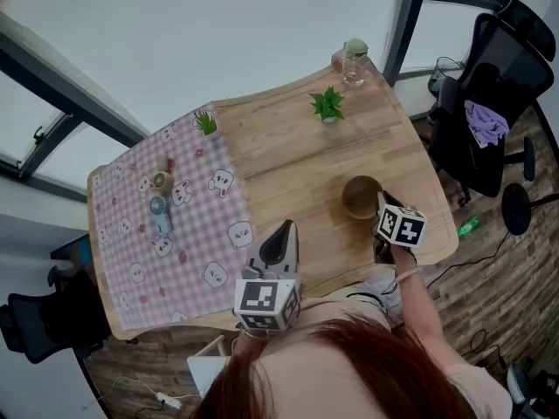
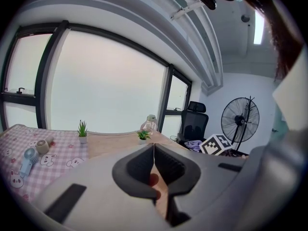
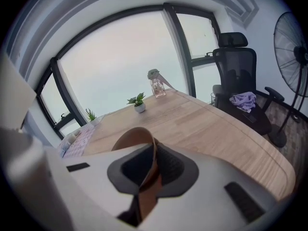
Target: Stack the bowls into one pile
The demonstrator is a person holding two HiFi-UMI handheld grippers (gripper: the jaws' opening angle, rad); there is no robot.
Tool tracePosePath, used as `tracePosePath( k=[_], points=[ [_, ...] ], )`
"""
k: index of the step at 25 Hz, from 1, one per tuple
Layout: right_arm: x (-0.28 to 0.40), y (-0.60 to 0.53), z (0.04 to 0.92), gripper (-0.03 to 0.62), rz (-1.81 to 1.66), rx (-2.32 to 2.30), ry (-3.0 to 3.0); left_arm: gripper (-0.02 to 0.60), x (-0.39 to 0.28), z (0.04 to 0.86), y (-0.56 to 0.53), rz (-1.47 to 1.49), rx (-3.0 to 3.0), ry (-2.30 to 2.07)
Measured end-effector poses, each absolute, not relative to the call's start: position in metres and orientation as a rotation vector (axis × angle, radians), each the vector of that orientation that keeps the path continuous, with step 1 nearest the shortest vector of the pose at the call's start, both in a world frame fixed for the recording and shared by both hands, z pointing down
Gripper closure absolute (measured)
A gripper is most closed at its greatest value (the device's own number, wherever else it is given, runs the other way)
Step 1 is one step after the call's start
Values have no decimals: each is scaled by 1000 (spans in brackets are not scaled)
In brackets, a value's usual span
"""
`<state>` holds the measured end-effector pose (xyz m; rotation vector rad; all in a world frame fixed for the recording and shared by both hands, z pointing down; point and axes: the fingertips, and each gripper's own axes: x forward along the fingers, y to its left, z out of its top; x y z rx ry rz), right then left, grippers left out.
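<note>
A brown bowl [image 1: 360, 195] sits on the wooden table [image 1: 288, 164] near its right front edge; I cannot tell whether it is one bowl or a nested pile. My right gripper [image 1: 379, 206] comes in from the near side, shut on the bowl's near rim. In the right gripper view the thin brown rim [image 3: 132, 138] runs between the two dark pads [image 3: 171, 166], pinched by the right gripper [image 3: 153, 150]. My left gripper [image 1: 281, 231] hovers over the table's front edge, left of the bowl. The left gripper [image 2: 153, 150] is shut, tips touching, with nothing between them.
A pink checked cloth [image 1: 148, 225] covers the table's left part, with a small blue hand fan [image 1: 158, 215] and a little round object [image 1: 161, 181] on it. Two potted plants [image 1: 328, 105] [image 1: 206, 122] and a bottle [image 1: 355, 62] stand at the back. An office chair [image 1: 489, 120] stands to the right.
</note>
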<state>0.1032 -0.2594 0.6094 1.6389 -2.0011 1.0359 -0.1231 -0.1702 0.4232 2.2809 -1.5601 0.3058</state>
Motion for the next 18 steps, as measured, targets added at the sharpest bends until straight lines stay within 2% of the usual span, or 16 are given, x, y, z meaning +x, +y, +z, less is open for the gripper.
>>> tracePosePath(
  k=[18],
  points=[
    [104,-264,621,566,850,1608,-1944,571,-122,432,-174,346,2268,-1532]
  ],
)
